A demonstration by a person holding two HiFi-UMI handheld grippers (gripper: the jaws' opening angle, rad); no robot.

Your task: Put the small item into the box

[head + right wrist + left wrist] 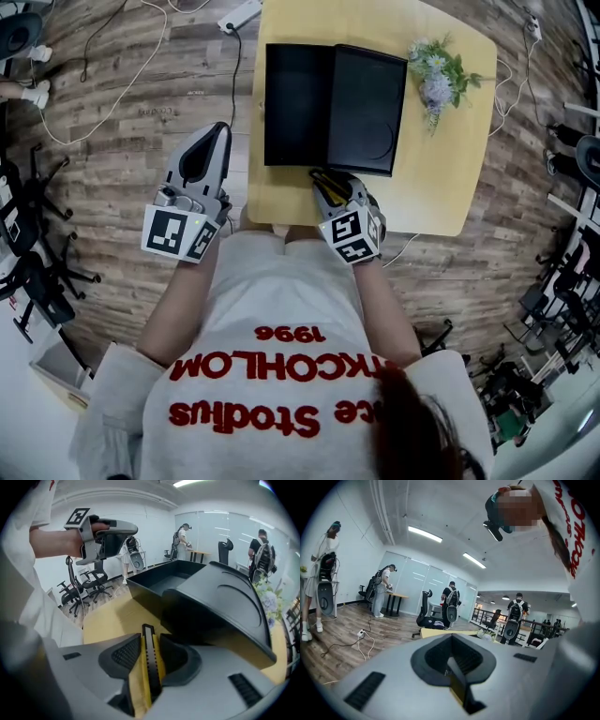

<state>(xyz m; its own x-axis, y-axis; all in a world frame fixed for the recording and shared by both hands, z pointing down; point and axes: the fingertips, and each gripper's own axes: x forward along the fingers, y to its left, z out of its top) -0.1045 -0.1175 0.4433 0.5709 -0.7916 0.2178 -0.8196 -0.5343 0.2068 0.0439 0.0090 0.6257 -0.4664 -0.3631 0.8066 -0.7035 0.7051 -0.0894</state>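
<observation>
The right claw [150, 644] pinches a yellow-black cutter [150, 670] near the box [298, 103]; the left claw [452, 660] is pressed together.

In the middle of the head view, the right gripper [333, 187] covers most of the small item [322, 181]. Only a yellow bit peeks out. The shirt [281, 309] hides the near edge of the table [450, 187]. In the right gripper view, the lid [225, 606] blocks the right side of the box [143, 595].
</observation>
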